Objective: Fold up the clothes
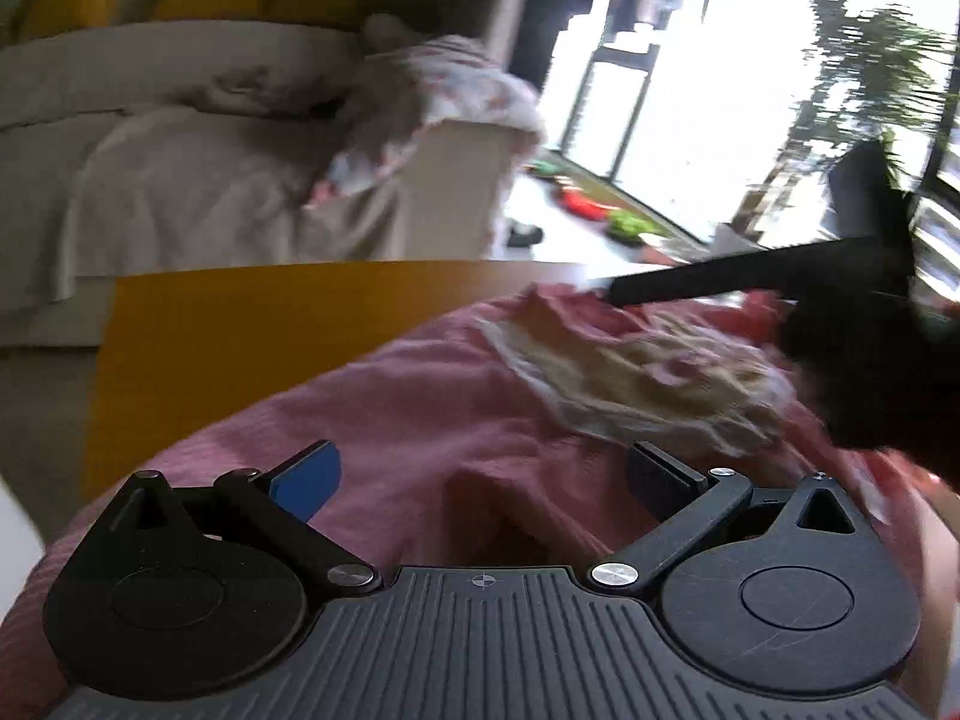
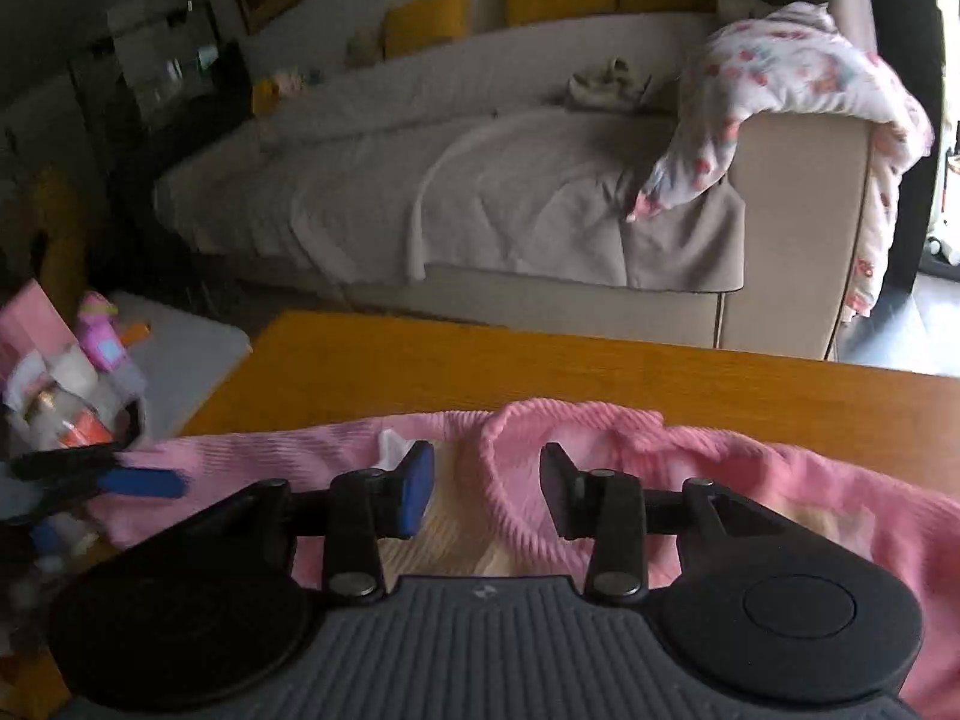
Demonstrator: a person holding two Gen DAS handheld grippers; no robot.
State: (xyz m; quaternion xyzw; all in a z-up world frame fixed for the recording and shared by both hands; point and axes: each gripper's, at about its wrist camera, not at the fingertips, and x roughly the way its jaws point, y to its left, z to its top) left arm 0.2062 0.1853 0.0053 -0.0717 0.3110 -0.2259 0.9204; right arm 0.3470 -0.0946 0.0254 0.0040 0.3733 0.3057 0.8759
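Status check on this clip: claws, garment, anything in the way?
Left claw open, over pink garment. Right claw open, straddling its ribbed neckline. Garment bunched on wooden table. Nothing blocking.

Left hand-held gripper (image 1: 483, 480) jaws wide apart; right hand-held gripper (image 2: 486, 489) jaws parted, level.

left: low, close | right: low, close | shared: pink garment (image 1: 420, 420), sofa (image 2: 540, 192)
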